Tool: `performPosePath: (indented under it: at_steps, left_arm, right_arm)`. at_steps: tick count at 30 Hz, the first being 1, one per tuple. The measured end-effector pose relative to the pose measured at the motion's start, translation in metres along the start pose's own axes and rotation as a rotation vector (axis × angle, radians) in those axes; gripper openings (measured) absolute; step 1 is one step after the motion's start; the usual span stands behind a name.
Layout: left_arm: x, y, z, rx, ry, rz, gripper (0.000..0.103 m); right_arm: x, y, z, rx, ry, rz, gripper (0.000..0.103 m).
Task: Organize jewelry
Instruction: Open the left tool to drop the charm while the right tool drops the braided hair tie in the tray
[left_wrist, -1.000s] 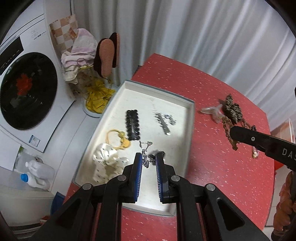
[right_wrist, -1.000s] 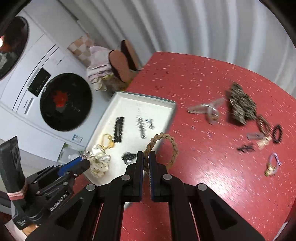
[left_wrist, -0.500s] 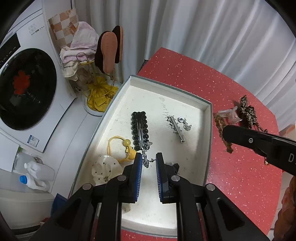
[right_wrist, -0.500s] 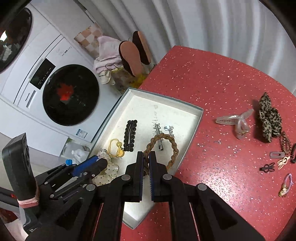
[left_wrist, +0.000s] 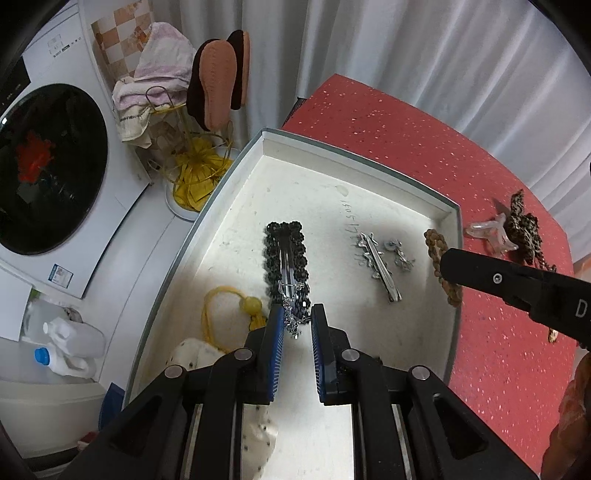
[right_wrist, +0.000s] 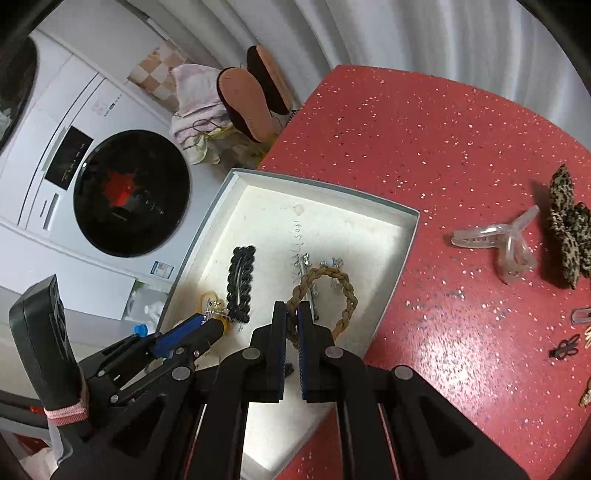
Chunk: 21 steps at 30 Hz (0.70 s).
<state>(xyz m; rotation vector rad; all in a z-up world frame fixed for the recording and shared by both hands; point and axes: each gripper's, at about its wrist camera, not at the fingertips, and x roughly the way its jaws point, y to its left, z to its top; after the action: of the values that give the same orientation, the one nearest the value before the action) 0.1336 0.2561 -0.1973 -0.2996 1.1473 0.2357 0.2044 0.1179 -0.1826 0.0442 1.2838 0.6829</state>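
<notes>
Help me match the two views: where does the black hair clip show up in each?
Left wrist: the black hair clip lies mid-tray, just beyond the left gripper.
Right wrist: the clip lies lower left of centre, inside the tray.
Shared landmark: the silver clip to its right.

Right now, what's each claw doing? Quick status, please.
Left claw pinching a silver chain over the white tray. Right claw shut on braided loop, above tray. Nothing blocking.

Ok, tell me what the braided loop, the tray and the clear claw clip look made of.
Braided loop: tan twisted cord or leather, matte plaited strands. Tray: probably card, with matte white inside and a thin grey rim. Claw clip: translucent glossy plastic, the table showing through.
</notes>
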Motion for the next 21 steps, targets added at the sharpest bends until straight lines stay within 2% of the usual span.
performPosePath:
  at_steps: [9,21]
  left_arm:
    - [0.022,0.003,0.002,-0.009,0.031,0.011,0.017]
    - [0.019,0.003,0.001,0.008,0.023,0.043,0.017]
  right_arm:
    - [0.033,-0.007,0.008,0.035,0.04,-0.005,0.006]
    - [0.047,-0.013,0.005,0.078,0.087,0.01,0.009]
